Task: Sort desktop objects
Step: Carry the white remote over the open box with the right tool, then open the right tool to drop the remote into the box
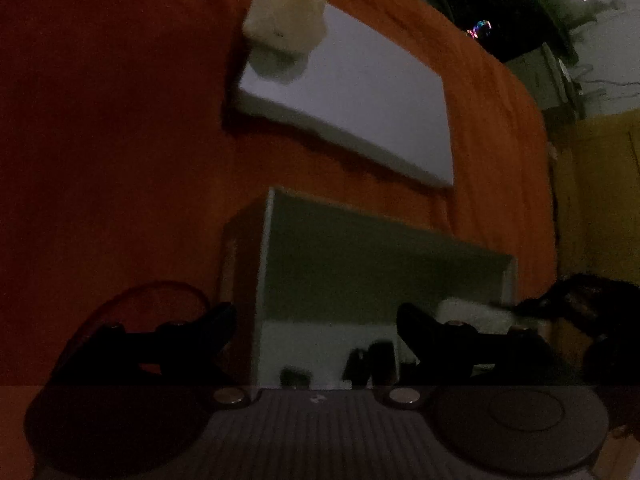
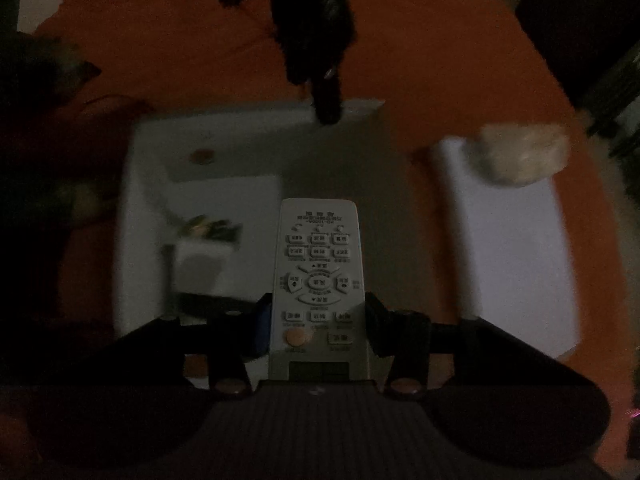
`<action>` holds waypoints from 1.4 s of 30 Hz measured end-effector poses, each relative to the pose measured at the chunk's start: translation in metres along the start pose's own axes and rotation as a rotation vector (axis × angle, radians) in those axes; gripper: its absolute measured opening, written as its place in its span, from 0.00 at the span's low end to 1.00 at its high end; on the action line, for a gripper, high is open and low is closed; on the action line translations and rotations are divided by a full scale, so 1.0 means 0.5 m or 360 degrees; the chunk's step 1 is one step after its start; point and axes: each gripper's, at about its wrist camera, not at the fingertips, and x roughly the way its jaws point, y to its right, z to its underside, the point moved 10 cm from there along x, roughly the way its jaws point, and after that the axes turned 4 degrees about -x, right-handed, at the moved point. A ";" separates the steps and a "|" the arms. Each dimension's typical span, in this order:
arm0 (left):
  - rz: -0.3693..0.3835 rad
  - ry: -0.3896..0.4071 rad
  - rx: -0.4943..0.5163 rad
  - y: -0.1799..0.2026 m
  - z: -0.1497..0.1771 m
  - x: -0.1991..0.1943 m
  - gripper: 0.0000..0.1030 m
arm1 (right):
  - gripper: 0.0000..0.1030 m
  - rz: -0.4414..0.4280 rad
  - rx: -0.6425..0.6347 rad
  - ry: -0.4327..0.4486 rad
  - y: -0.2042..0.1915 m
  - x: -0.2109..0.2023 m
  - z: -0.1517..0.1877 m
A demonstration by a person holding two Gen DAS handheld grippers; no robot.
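Note:
My right gripper (image 2: 318, 320) is shut on a white remote control (image 2: 318, 264), gripped by its sides near the lower end, buttons facing up. The remote hangs over an open white box (image 2: 136, 200) that holds a few small items (image 2: 208, 228). In the left wrist view my left gripper (image 1: 316, 320) stands open and wide with nothing between its fingers, above the near part of the same box (image 1: 264, 280). The remote's pale tip (image 1: 472, 312) shows by the right finger. A dark shape (image 2: 320, 40), likely the left gripper, reaches down to the box's far wall.
An orange cloth (image 1: 100, 140) covers the table. A flat white lid or board (image 1: 360, 92) lies beyond the box, with a crumpled pale tissue (image 1: 286, 20) on its far end. A thin red loop (image 1: 160, 290) lies by the left finger. The scene is dim.

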 end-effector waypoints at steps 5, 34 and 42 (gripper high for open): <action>-0.0028 -0.0045 0.0063 0.008 0.030 0.022 0.88 | 0.47 -0.0120 0.0028 -0.0090 -0.084 0.102 0.024; -0.0086 0.0061 0.0146 0.021 0.016 0.006 0.89 | 0.49 -0.0249 -0.0056 -0.0177 -0.149 0.205 0.101; -0.0057 0.0108 0.0117 0.027 -0.025 -0.020 0.89 | 0.50 -0.0323 0.0010 -0.0068 -0.110 0.144 0.081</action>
